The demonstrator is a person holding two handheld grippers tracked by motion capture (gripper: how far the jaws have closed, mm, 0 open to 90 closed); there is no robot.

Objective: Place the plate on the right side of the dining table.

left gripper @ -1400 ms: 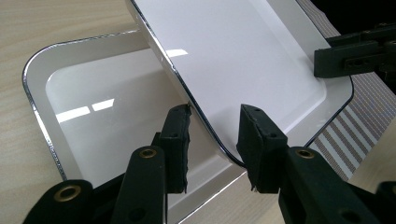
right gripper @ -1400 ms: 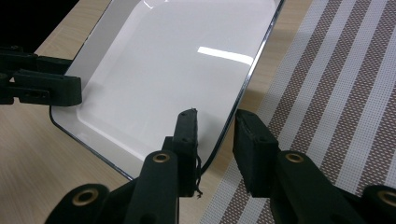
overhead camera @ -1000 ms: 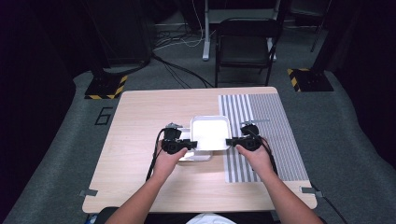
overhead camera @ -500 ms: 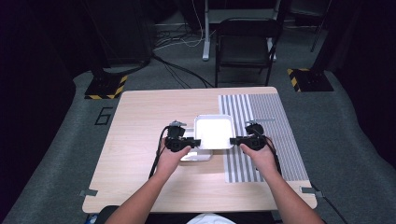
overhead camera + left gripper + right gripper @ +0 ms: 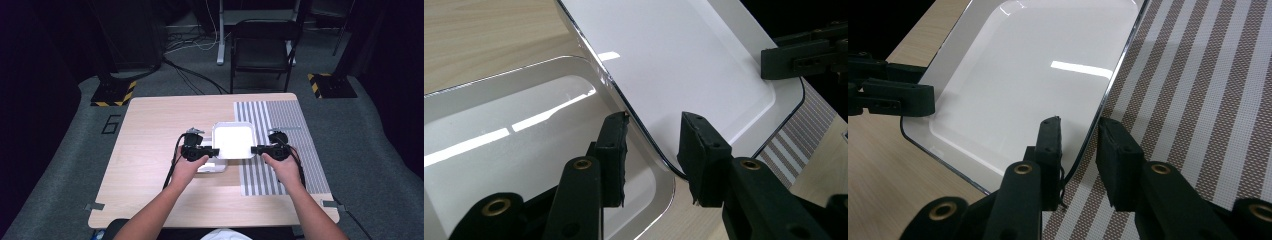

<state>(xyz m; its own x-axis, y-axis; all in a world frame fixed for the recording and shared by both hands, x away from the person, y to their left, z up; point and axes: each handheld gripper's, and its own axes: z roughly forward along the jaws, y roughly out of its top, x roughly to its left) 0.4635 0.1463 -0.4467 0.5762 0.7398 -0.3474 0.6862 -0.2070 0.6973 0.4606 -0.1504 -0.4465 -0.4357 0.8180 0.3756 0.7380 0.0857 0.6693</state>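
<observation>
glossy square white tray (image 5: 233,140) over striped mat (image 5: 280,145) edge, left gripper (image 5: 651,150) and right gripper (image 5: 1079,146) jaws spread, straddling its opposite rims

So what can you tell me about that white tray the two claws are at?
The white tray is a shallow, glossy rounded square with a thin raised rim, plastic or enamel by the look. The left gripper and the right gripper each have their jaws straddling opposite edges, with a gap showing. It partly overlaps a second similar tray beneath it and reaches over the striped mat on the wooden table.
</observation>
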